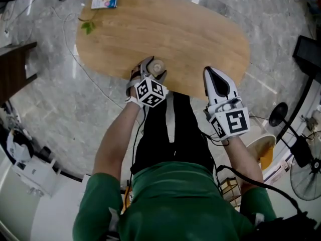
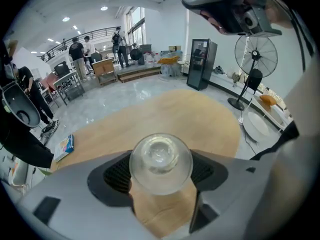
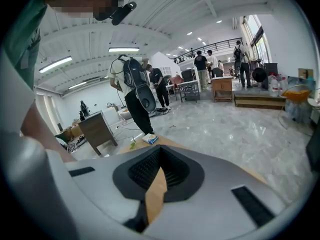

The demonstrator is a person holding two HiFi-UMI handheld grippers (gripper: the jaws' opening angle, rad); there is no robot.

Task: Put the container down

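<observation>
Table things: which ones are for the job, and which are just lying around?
For the job: clear container, gripped by the left gripper; wooden table.
Just lying about: small packet; green leaf; right gripper, shut and empty.

Left gripper jaws clamping clear container, above wooden table

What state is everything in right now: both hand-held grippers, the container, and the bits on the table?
Left hand-held gripper: shut on the container.
Container: clear, looks empty, held over the table's near edge; contact with the wood cannot be told.
Right hand-held gripper: shut, nothing between its jaws.
Booklet: lying flat at the table's far left edge.
Table: not touched by the right hand-held gripper.
</observation>
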